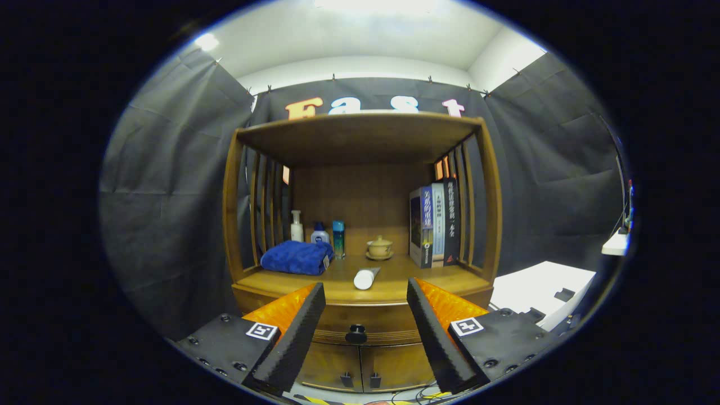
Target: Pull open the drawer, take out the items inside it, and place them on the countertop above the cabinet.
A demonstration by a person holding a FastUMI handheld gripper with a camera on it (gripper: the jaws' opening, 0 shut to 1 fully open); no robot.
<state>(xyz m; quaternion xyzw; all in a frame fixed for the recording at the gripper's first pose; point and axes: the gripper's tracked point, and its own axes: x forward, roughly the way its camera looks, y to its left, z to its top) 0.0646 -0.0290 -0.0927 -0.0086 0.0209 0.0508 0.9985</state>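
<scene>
A wooden cabinet stands ahead with a closed drawer (337, 323) under its countertop (388, 287). The drawer's dark round knob (356, 334) sits between my fingers, a little beyond them. My gripper (364, 295) is open, its two black ribbed fingers (298, 332) wide apart with nothing between them. A white tube (365, 278) lies on the countertop near its front edge, just beyond the fingertips. What is inside the drawer is hidden.
On the countertop are a folded blue towel (297, 257), three small bottles (318, 232), a small lidded cup on a saucer (379, 247) and upright books (434, 225). A shelf (360, 135) roofs the countertop. Two lower doors (363, 368) are closed. A white table (540, 289) stands to the right.
</scene>
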